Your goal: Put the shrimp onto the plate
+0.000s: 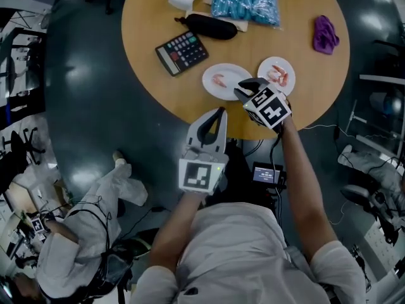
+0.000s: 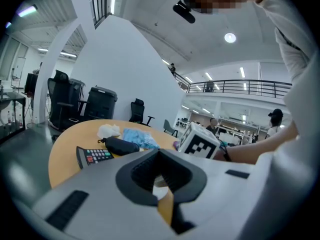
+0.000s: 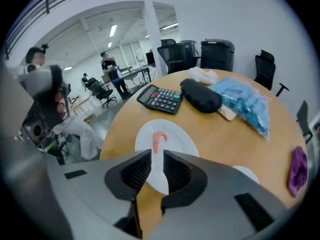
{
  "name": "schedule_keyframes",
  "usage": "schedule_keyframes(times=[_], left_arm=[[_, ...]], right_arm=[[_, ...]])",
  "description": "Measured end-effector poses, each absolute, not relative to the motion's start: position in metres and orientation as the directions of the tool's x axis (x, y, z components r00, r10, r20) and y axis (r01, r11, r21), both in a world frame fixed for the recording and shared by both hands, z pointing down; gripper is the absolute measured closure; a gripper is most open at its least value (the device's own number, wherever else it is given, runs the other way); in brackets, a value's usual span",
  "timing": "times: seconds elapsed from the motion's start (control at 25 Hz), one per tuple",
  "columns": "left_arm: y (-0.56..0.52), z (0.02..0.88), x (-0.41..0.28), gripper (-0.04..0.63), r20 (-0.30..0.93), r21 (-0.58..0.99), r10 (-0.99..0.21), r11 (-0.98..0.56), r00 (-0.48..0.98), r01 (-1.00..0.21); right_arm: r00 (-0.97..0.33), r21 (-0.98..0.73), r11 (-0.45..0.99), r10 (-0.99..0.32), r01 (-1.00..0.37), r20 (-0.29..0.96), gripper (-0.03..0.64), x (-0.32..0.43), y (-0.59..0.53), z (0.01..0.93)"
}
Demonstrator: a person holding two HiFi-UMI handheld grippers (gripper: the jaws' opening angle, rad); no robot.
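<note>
**Head view shows the right gripper empty between two plates, with one shrimp down and more to fetch**

The right gripper (image 1: 245, 88) hangs over the near edge of the round table (image 1: 152, 11), just at the rim of the larger plate (image 1: 235, 70). A single shrimp (image 1: 219, 79) lies on that plate. A smaller plate (image 1: 266, 63) sits just to the right of it and carries a small heap of pink shrimps (image 1: 279, 75).

In the right gripper view the jaws stand a narrow slot apart with nothing between them. The larger plate (image 3: 181, 140) and its lone shrimp (image 3: 158, 140) show straight ahead through the slot.

The left gripper (image 1: 220, 111) is held back off the table edge, on the person's side. In the left gripper view its jaws (image 2: 159, 154) meet at the tips and hold nothing, so it looks idle.

Judging from how the shrimps lie, the smaller plate is the supply and the larger one is the target. The work appears to sit between one delivery and the next pick.

The next move would call for these things:
- The right gripper swings right, over the smaller plate.
- The jaws spread wider than they stand now.
- The gripper comes down on one shrimp at the edge of the heap, so the pads do not drag its neighbours along.

A shrimp is small and probably slippery, so a firm, centred pinch would matter.
</note>
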State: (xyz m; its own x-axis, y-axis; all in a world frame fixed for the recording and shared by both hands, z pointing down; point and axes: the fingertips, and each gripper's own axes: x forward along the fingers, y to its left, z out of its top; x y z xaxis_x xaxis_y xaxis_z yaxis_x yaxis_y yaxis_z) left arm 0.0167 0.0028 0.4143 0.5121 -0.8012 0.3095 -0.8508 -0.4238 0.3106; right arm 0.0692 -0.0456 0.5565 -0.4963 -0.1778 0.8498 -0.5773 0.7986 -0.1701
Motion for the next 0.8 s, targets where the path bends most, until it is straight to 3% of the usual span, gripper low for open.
schedule_keyframes(times=[0.2, 0.48, 0.8], left_arm=[[-0.001, 0.415, 0.002, 0.588, 0.312, 0.295, -0.808, -0.418, 0.5, -0.859], [-0.002, 0.416, -0.014, 0.588, 0.307, 0.307, -0.819, -0.398, 0.485, -0.865], [0.0, 0.418, -0.019, 0.588, 0.309, 0.318, -0.815, -0.398, 0.49, -0.861]], right_arm=[[-0.424, -0.193, 0.853, -0.036, -0.485, 0.905, 0.538, 0.027, -0.046, 0.585], [-0.272, -0.129, 0.878, -0.001, -0.46, 0.962, 0.535, 0.025, -0.058, 0.611], [-0.224, -0.082, 0.891, -0.023, -0.448, 0.974, 0.56, 0.025, -0.063, 0.615]])
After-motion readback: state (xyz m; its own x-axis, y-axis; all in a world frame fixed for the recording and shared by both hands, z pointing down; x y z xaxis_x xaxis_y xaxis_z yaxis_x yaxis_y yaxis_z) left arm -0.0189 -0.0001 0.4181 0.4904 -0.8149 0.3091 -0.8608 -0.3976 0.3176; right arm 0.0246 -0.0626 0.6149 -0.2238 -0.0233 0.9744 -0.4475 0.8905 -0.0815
